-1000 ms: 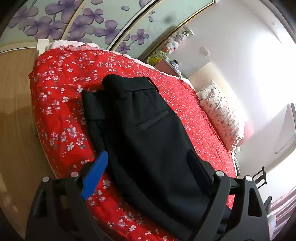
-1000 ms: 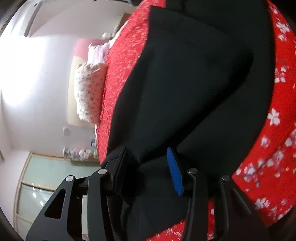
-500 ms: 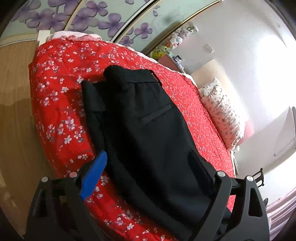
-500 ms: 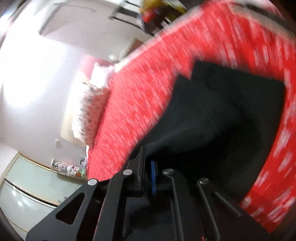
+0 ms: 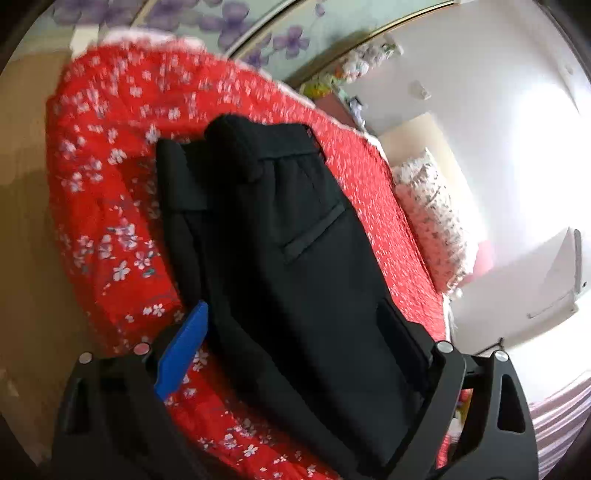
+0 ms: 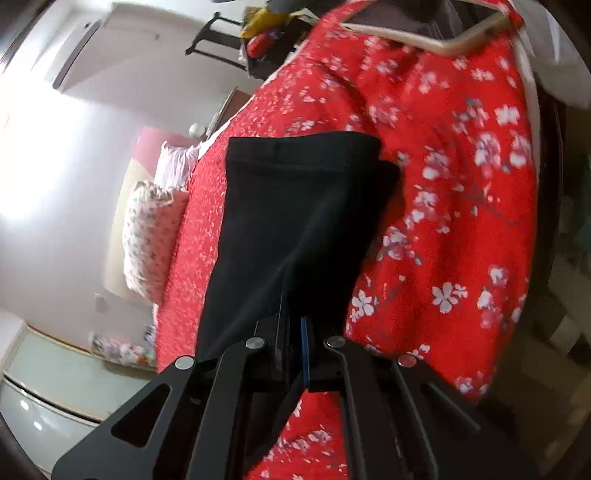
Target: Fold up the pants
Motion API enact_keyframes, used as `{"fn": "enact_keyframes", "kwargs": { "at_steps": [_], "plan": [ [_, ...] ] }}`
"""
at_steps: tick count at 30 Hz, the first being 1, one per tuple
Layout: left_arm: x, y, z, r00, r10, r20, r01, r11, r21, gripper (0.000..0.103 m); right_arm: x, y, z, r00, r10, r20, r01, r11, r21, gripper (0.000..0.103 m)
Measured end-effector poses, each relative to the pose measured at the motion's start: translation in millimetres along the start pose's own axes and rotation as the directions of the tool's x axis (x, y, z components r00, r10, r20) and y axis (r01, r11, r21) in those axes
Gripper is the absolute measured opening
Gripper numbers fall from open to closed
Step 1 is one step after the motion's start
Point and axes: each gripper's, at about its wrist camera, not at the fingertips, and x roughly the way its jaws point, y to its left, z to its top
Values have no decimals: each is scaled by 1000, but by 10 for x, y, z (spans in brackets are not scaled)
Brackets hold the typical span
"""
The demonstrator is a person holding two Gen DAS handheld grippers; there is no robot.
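Right gripper [image 6: 291,332] pinched tight on black pants [image 5: 295,258]; left gripper [image 5: 295,350] wide open, holding nothing.
Pants lie lengthwise near the bed edge on a red floral bedspread [image 5: 110,221]. Risk: thin one-sided pinch slips, or dragging bunches the layers or pulls them floorward. Floral pillow [image 5: 432,218] at the head, flowered wardrobe doors [image 5: 236,26] behind.

Blown-out wall glare — soft motion blur
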Motion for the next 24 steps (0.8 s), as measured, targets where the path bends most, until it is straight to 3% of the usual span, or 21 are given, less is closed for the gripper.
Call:
{"fn": "enact_keyframes", "kwargs": {
  "at_steps": [4,7,11,16,19,24],
  "plan": [
    [-10,99,130,998,-54,-22,53,998,-36,88,58,61,31,1000,-12,0,12,1000,-20,4],
    [7,123,196,997,-61,-46,58,997,-47,80,115,53,14,1000,-3,0,3,1000,-6,4],
    [-72,116,241,997,-47,-63,43,997,-63,76,68,39,12,1000,-6,4,6,1000,-15,4],
    [-460,31,220,996,-51,68,52,999,-15,82,75,37,-15,1000,-8,7,8,1000,-17,4],
    [-295,-104,321,999,-49,3,49,998,25,81,63,30,-35,1000,-18,10,18,1000,-25,5],
    [30,-54,385,998,-25,-59,22,999,-50,74,2,22,-51,1000,-5,6,5,1000,-11,5]
  ]
}}
